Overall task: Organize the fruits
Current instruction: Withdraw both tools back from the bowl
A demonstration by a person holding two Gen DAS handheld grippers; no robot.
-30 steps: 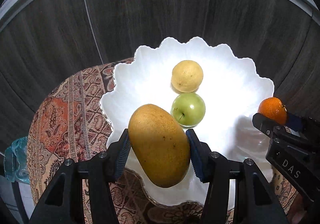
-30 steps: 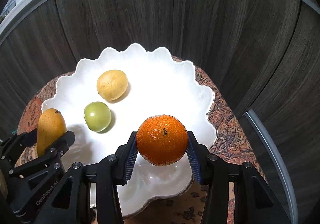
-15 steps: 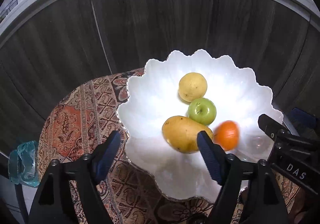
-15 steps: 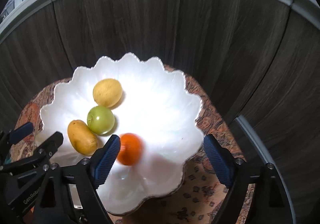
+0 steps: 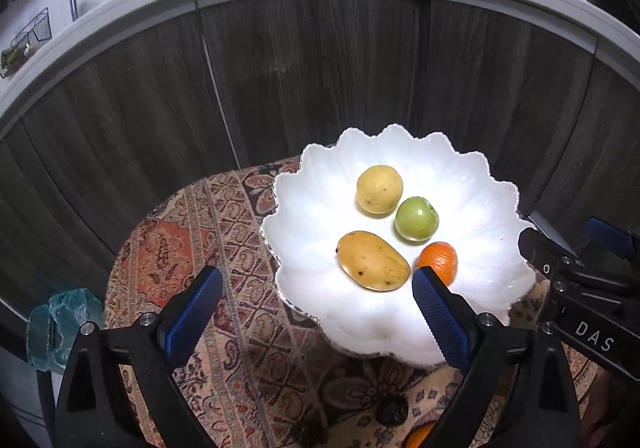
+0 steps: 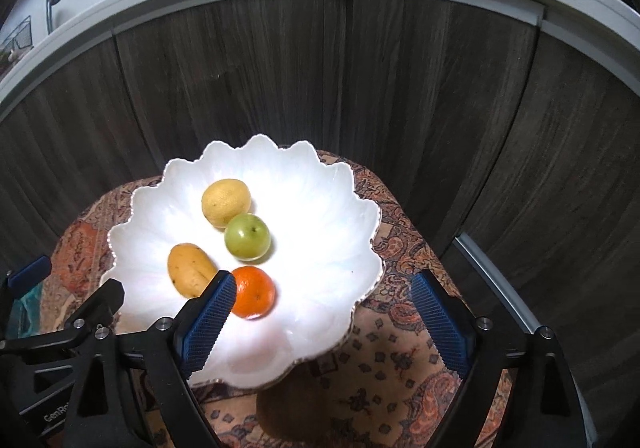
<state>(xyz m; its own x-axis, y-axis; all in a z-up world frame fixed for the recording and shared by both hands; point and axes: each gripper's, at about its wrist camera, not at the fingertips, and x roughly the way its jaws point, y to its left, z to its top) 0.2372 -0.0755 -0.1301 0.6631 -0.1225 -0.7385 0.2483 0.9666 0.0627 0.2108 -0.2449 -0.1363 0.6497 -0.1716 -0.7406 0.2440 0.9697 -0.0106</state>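
A white scalloped bowl holds a yellow mango, an orange, a green apple and a lemon. My left gripper hovers above the bowl's near left rim; its jaws are opening with nothing between the pads. My right gripper is open and empty over the bowl's near right rim. Each gripper shows at the edge of the other's view: the right, the left.
The bowl stands on a small round table under a patterned cloth. Dark wood cabinet fronts rise close behind, with a white counter above. A blue-green glass piece sits at the table's left. An orange object peeks in below.
Both grippers opened and let go: the mango and the orange now lie in the bowl beside the apple. Both grippers rose and drew back from the bowl.
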